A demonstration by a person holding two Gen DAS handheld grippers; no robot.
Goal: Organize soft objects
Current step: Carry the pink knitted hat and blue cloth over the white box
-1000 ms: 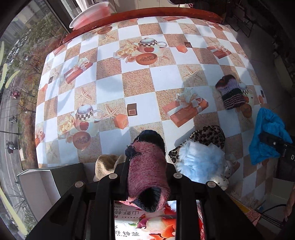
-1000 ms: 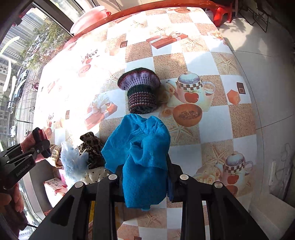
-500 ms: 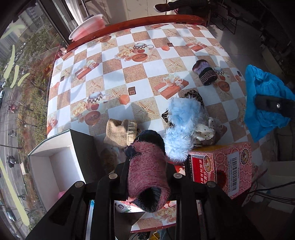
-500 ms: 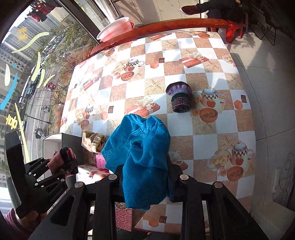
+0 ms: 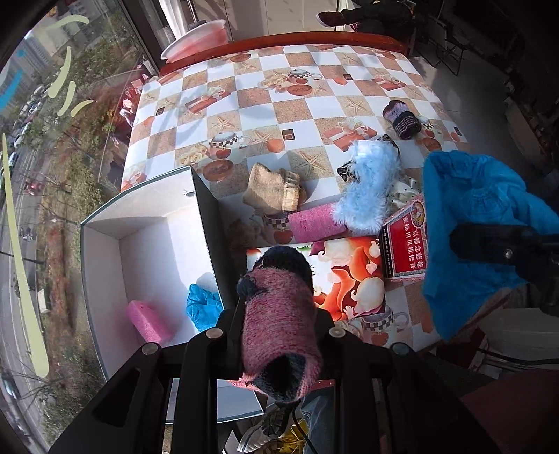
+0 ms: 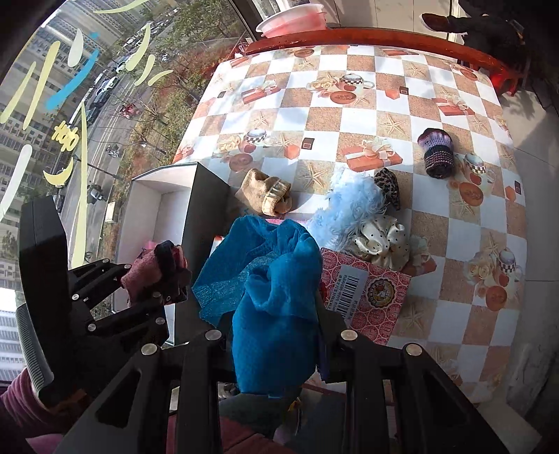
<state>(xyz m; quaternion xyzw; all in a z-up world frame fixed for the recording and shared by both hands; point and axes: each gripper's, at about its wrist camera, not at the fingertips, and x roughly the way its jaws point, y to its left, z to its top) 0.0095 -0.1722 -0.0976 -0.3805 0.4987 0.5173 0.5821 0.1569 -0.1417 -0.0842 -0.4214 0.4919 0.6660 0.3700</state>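
Note:
My left gripper (image 5: 279, 335) is shut on a pink knitted sock with dark ends (image 5: 279, 314), held above the table's near edge beside an open white box (image 5: 146, 209). The box holds a pink sponge (image 5: 148, 321) and a blue cloth (image 5: 202, 305). My right gripper (image 6: 276, 331) is shut on a blue cloth (image 6: 272, 286), held high to the right of the box (image 6: 153, 188). On the table lie a tan sock (image 5: 276, 190), a light blue fluffy piece (image 5: 370, 181), a pink roll (image 5: 314, 221) and a purple knitted sock (image 5: 401, 120).
A red carton (image 5: 405, 241) and a flat colourful pack (image 5: 346, 276) lie near the table's front edge. A leopard scrunchie (image 6: 387, 187) and a cream dotted scrunchie (image 6: 380, 239) sit by the fluffy piece. A pink basin (image 6: 293, 17) stands beyond the checkered table (image 6: 349, 115).
Both grippers have risen and pulled back from the table, each keeping its load. The white box and its contents have come into view under the left gripper.

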